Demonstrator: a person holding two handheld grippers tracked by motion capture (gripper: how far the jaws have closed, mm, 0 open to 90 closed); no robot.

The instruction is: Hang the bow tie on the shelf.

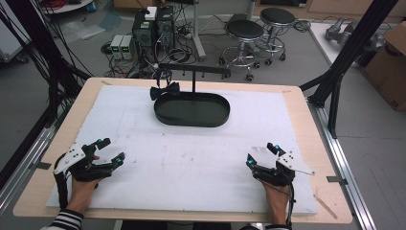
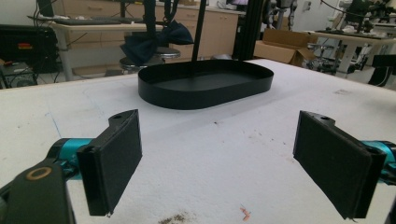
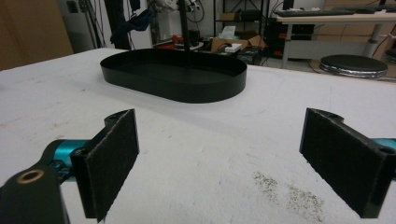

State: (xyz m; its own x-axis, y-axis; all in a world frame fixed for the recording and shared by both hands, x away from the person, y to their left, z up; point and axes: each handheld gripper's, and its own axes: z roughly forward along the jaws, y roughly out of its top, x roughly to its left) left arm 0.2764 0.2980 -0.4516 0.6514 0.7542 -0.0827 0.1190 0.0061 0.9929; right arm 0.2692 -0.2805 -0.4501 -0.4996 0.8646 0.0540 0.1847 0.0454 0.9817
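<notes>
1. Bow tie (image 1: 164,90) is what the work here seems to turn on, but going by size, the biggest thing is the wooden table (image 1: 38,187) with one white mat (image 1: 182,163) spread over most of it.
2. One black oval tray (image 1: 191,111) sits on the far middle of the mat, with a single T-shaped stand (image 1: 193,72) rising from it: one post, one crossbar.
3. Two hand-held grippers rest near the front edge, well apart from each other and from the tray. The left gripper (image 1: 109,151) has its jaws spread wide with nothing between them; its own view shows bare mat between the pads (image 2: 112,158). The right gripper (image 1: 262,154) is likewise wide open and empty, with only speckled mat between its pads (image 3: 109,161).
4. Smallest is the one dark navy bow tie, hanging from the left end of the crossbar, above and just behind the tray's left rim. In the left gripper view it (image 2: 149,43) dangles behind the tray.
5. I judge the tie light, soft and floppy, unlikely to break but prone to swing or slip. The knot in the middle looks the firmest place to pinch; the wings would fold. How it is fixed to the bar I cannot tell.
</notes>
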